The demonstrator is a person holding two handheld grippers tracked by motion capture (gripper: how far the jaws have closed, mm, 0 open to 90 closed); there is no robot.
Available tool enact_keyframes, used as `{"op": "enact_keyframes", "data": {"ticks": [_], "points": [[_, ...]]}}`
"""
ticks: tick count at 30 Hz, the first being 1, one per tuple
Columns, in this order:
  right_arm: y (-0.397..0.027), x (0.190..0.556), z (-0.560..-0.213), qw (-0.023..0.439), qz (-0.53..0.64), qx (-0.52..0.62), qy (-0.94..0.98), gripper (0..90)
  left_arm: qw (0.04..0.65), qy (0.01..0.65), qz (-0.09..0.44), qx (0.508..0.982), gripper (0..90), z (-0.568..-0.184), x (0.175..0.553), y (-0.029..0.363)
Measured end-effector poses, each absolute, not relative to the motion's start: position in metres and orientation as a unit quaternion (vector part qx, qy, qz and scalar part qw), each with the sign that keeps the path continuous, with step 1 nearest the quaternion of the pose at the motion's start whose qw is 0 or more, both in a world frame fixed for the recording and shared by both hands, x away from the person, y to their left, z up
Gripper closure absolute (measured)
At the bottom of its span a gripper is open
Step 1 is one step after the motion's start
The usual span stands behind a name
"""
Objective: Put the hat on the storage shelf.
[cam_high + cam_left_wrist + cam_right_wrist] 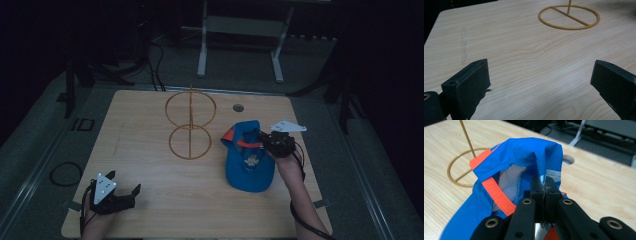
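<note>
A blue cap [248, 160] with orange trim lies right of centre on the wooden table [150, 195]. My right gripper [265, 141] is shut on its back edge and lifts that part up. In the right gripper view the jaws pinch the blue fabric of the cap [524, 157] at the right gripper [544, 185]. A yellow wire stand [190, 125] with a ring base and an upright ring rises left of the cap. My left gripper [125, 186] rests open near the front left corner. Its jaws frame bare wood around the left gripper [539, 75], facing the stand's ring base [569, 17].
A round cable hole [238, 107] sits in the table behind the cap. A white desk frame [240, 35] stands on the dark floor beyond the table. A coil of black cable [66, 173] lies on the floor at the left.
</note>
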State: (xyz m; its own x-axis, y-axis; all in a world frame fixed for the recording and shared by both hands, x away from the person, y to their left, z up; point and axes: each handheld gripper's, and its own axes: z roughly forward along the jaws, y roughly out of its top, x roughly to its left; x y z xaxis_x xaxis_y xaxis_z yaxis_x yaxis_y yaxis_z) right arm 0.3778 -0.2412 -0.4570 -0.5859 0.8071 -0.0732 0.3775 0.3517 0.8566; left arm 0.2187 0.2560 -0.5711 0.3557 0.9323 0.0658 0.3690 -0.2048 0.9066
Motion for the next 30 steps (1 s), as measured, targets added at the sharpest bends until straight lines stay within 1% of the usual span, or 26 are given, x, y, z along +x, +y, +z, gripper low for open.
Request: {"op": "enact_keyframes", "data": {"ticks": [4,7,9,12,14,16,19,21,22,23,26,30], "points": [[-0.246,0.371,-0.44,0.262,0.439,0.372,0.775,88.3,0.435,0.457,0.326,0.703,2.8,-0.566,0.216,0.254],[-0.25,0.367,-0.428,0.265,0.448,0.372,0.768,88.3,0.453,0.454,0.316,0.699,2.8,-0.556,0.215,0.251],[-0.251,0.364,-0.42,0.271,0.451,0.369,0.766,88.3,0.458,0.449,0.308,0.703,2.8,-0.549,0.215,0.246],[-0.254,0.359,-0.409,0.281,0.456,0.364,0.762,88.3,0.468,0.434,0.288,0.714,5.2,-0.537,0.216,0.238],[-0.256,0.358,-0.403,0.284,0.457,0.364,0.76,88.3,0.473,0.419,0.288,0.719,5.2,-0.53,0.217,0.232],[-0.257,0.358,-0.401,0.287,0.458,0.364,0.759,88.3,0.474,0.412,0.286,0.723,5.2,-0.526,0.217,0.229],[-0.258,0.353,-0.39,0.294,0.462,0.363,0.754,88.3,0.485,0.391,0.288,0.727,5.9,-0.503,0.221,0.215],[-0.259,0.352,-0.388,0.294,0.466,0.363,0.751,88.3,0.488,0.388,0.288,0.727,6.0,-0.498,0.222,0.213],[-0.261,0.351,-0.385,0.293,0.471,0.363,0.748,88.3,0.495,0.378,0.287,0.728,6.0,-0.486,0.225,0.207],[-0.261,0.351,-0.385,0.293,0.471,0.363,0.748,88.3,0.495,0.378,0.287,0.728,6.0,-0.486,0.225,0.207],[-0.262,0.347,-0.382,0.292,0.477,0.362,0.746,88.3,0.508,0.365,0.279,0.728,6.0,-0.469,0.23,0.2],[-0.26,0.342,-0.38,0.296,0.478,0.357,0.746,88.3,0.507,0.345,0.287,0.736,6.0,-0.451,0.237,0.187]]}}
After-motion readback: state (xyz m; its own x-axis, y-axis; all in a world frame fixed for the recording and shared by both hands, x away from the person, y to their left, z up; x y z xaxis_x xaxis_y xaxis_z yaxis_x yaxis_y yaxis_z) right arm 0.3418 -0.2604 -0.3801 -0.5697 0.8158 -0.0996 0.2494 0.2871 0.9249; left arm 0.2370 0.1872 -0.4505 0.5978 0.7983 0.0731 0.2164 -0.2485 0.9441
